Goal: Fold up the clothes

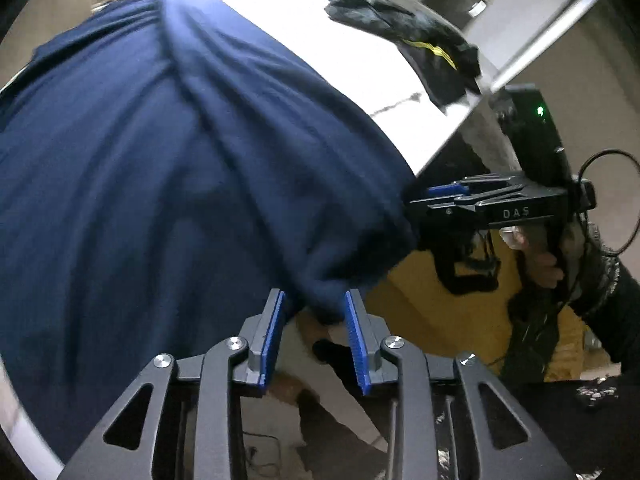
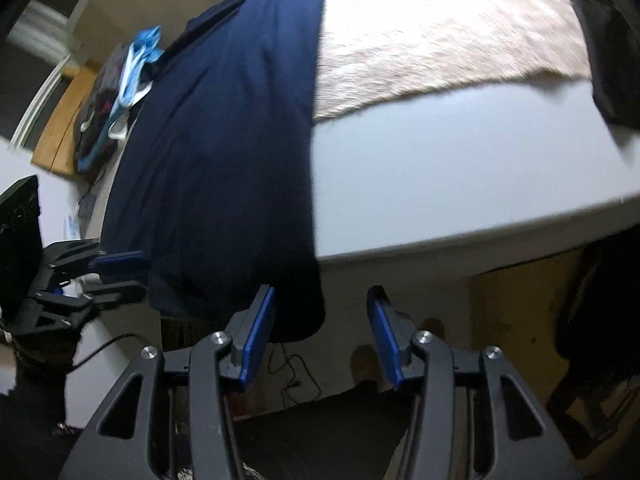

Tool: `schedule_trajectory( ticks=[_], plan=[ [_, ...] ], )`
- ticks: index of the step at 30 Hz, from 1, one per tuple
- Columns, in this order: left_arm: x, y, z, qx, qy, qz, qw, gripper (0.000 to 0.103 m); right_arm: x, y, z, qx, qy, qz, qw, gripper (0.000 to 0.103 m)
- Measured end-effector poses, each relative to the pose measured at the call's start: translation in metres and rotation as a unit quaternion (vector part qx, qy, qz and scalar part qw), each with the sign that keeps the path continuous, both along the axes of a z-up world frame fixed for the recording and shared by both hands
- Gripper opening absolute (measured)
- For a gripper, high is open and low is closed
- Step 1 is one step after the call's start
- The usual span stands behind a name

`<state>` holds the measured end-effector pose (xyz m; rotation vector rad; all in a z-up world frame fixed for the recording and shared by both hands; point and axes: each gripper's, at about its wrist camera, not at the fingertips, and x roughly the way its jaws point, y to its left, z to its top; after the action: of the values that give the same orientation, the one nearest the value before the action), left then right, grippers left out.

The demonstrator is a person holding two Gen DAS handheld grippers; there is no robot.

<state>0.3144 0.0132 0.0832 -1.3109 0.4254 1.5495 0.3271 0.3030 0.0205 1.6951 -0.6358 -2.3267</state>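
Note:
A navy blue garment (image 1: 160, 160) lies spread on the white table (image 1: 380, 60), and its near end hangs over the table edge. My left gripper (image 1: 316, 300) is open, and a hanging corner of the navy cloth sits between its blue pads without being clamped. In the right wrist view the same garment (image 2: 224, 140) runs up the left half of the table (image 2: 440, 180). My right gripper (image 2: 321, 292) is open below the edge, its left pad (image 2: 260, 328) beside the garment's other hanging corner. Each gripper shows in the other's view: the right gripper (image 1: 436, 196) and the left gripper (image 2: 120, 272).
A black garment with a yellow stripe (image 1: 420, 40) lies at the table's far side. A beige furry cloth (image 2: 440, 40) covers part of the tabletop. A pile of blue and grey clothes (image 2: 120, 92) sits on a wooden surface at left. A hand (image 1: 548, 264) holds the right gripper.

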Motion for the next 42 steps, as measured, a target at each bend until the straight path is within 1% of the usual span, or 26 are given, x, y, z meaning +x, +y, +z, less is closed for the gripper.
schedule_trajectory(
  ticks=[5,7,9,10,11,12,13,16,18,20,21,23,25,26,27,28,29,31,33,35,37,39,40,42],
  plan=[
    [0.005,0.004,-0.005,0.0,-0.001,0.03,0.9995,0.039,-0.006,-0.007,-0.007,0.007,-0.005,0.016,1.0,0.048],
    [0.007,0.006,-0.007,0.0,-0.001,0.043,0.9991,0.039,-0.008,-0.008,-0.009,0.003,-0.001,0.025,1.0,0.048],
    [0.007,0.004,-0.004,0.009,-0.005,0.048,0.9988,0.034,-0.008,-0.01,-0.009,0.001,0.006,0.037,0.999,0.048],
    [0.007,0.002,-0.002,0.015,-0.007,0.049,0.9987,0.021,-0.008,-0.012,-0.008,-0.003,0.009,0.045,0.999,0.04],
    [0.007,0.001,0.0,0.021,-0.01,0.051,0.9985,0.001,-0.008,-0.014,-0.007,-0.008,0.013,0.054,0.998,0.029],
    [0.006,-0.001,0.003,0.027,-0.013,0.052,0.9982,0.002,-0.008,-0.015,-0.006,-0.01,0.016,0.059,0.998,0.006],
    [0.006,-0.002,0.005,0.033,-0.015,0.053,0.9979,0.001,-0.007,-0.014,-0.002,-0.011,0.019,0.061,0.998,0.005],
    [0.005,-0.007,0.012,0.05,-0.023,0.057,0.9968,0.001,-0.001,-0.007,0.015,-0.018,0.031,0.061,0.997,0.005],
    [0.005,-0.009,0.014,0.06,-0.026,0.059,0.9961,0.001,0.005,-0.002,0.034,-0.014,0.045,0.067,0.997,0.004],
    [0.006,-0.008,0.006,0.057,-0.029,0.056,0.9964,0.002,0.01,-0.002,0.05,0.002,0.054,0.079,0.995,0.004],
    [0.006,-0.006,-0.003,0.05,-0.037,0.056,0.9965,0.002,0.01,-0.005,0.052,0.018,0.053,0.086,0.995,0.004],
    [0.005,-0.005,-0.018,0.039,-0.05,0.062,0.9961,0.003,0.009,-0.012,0.04,0.054,0.037,0.097,0.993,0.004],
    [0.005,-0.01,-0.02,0.031,-0.055,0.067,0.9957,0.003,0.003,-0.02,0.027,0.071,0.008,0.101,0.992,0.007],
    [0.005,-0.018,-0.016,0.035,-0.053,0.072,0.9954,0.009,0.002,-0.021,0.029,0.069,0.003,0.096,0.993,0.007],
    [0.005,-0.032,-0.007,0.049,-0.046,0.079,0.9947,0.013,0.001,-0.021,0.033,0.064,0.0,0.09,0.994,0.008],
    [0.004,-0.047,0.003,0.062,-0.038,0.086,0.9937,0.024,0.001,-0.021,0.038,0.06,-0.002,0.084,0.995,0.013],
    [0.003,-0.062,0.01,0.072,-0.03,0.096,0.9924,0.032,0.002,-0.021,0.049,0.058,0.006,0.075,0.995,0.015],
    [-0.001,-0.095,0.021,0.082,-0.017,0.125,0.9887,0.033,0.002,-0.019,0.074,0.049,0.03,0.06,0.997,0.025],
    [-0.008,-0.132,0.029,0.088,-0.006,0.163,0.9827,0.033,-0.005,-0.024,0.106,0.036,0.056,0.052,0.996,0.025],
    [-0.02,-0.164,0.037,0.097,0.001,0.197,0.9756,0.033,-0.018,-0.033,0.137,0.043,0.084,0.059,0.994,0.025],
    [-0.034,-0.195,0.047,0.105,0.012,0.23,0.9675,0.033,-0.039,-0.047,0.176,0.054,0.12,0.076,0.988,0.025],
    [-0.054,-0.216,0.064,0.113,0.04,0.253,0.96,0.033,-0.067,-0.06,0.214,0.055,0.155,0.09,0.982,0.025],
    [-0.066,-0.222,0.075,0.117,0.055,0.26,0.9569,0.033,-0.084,-0.068,0.229,0.057,0.17,0.093,0.979,0.025],
    [-0.09,-0.227,0.097,0.125,0.09,0.267,0.9514,0.033,-0.111,-0.071,0.263,0.064,0.215,0.109,0.968,0.025]
  ],
)
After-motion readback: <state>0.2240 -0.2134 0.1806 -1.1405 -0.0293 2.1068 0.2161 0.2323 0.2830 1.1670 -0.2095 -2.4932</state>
